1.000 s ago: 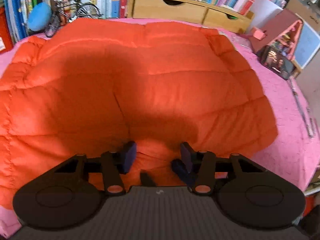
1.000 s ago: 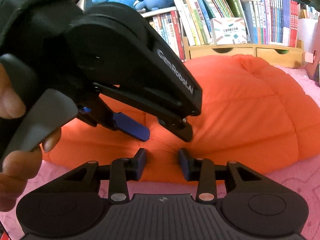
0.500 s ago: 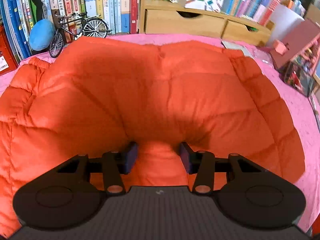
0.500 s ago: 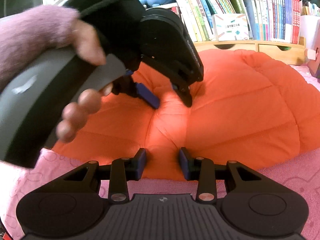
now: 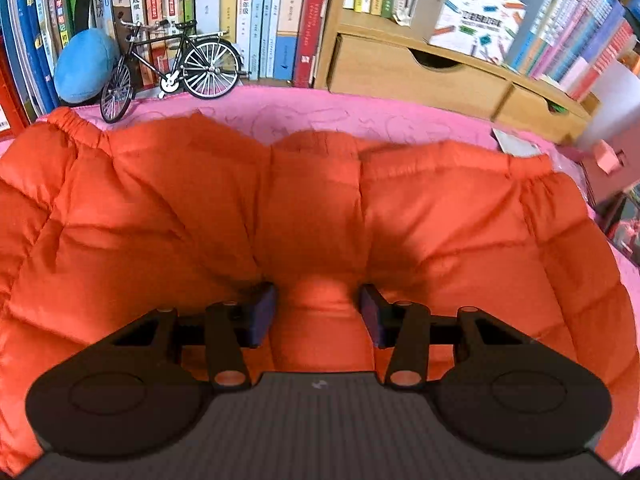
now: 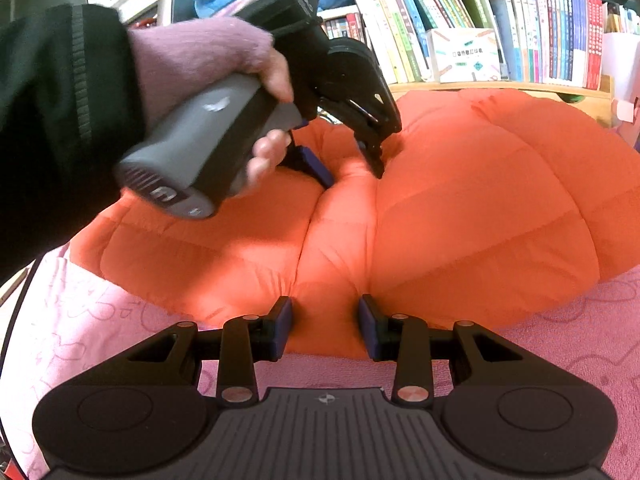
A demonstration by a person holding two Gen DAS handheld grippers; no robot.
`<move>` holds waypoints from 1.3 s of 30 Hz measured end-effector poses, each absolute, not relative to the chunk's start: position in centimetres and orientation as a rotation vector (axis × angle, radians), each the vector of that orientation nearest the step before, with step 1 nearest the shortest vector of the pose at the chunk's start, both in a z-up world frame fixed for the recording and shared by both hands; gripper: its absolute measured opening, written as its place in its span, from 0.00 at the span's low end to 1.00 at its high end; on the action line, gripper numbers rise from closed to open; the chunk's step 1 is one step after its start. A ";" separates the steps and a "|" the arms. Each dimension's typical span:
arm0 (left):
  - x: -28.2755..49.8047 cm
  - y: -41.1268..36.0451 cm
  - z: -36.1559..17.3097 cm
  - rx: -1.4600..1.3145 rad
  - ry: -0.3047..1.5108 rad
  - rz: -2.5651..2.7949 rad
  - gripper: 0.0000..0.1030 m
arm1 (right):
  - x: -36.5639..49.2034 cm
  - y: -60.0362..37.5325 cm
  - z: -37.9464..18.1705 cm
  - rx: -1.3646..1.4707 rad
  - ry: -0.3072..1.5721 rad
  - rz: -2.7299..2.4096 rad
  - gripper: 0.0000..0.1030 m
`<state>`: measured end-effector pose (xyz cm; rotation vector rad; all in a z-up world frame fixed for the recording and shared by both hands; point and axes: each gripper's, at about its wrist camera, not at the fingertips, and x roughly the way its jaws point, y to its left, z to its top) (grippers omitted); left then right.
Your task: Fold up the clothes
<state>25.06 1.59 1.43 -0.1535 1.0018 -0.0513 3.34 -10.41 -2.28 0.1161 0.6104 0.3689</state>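
both grippers pinching the puffy orange jacket [image 5: 440, 220] on the pink bedspread [image 6: 560, 340]

the left gripper [image 5: 318, 312] has a fat ridge of quilted fabric bunched between its blue-padded fingers [image 5: 262, 312], so it's clamped on the jacket, though the padding holds the fingers a fair way apart. in the right wrist view the same left gripper [image 6: 352, 170] shows up held by the person's left hand [image 6: 264, 120] (pink fuzzy sleeve, dark jacket cuff), tips sunk into a raised fold near the middle of the garment. the right gripper [image 6: 324, 328] is closed on the jacket's near edge, a bulge of fabric squeezed between its pads right where it meets the bedspread. the jacket sprawls across the bed, with a model bicycle [image 5: 172, 68], a blue ball [image 5: 86, 66] and wooden drawers [image 5: 420, 76] along the bookshelf behind it.
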 end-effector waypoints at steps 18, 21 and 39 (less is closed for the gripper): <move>29.6 1.8 0.7 -0.132 1.021 -0.070 0.46 | 0.2 -10.0 -2.0 0.162 0.572 0.374 0.37; 29.3 2.1 0.6 -0.141 1.004 -0.090 0.46 | 0.2 -11.1 -1.4 0.236 0.521 0.362 0.38; 29.2 3.7 0.3 -0.188 0.993 -0.196 0.46 | 6.5 -8.3 0.3 0.246 0.510 0.277 0.50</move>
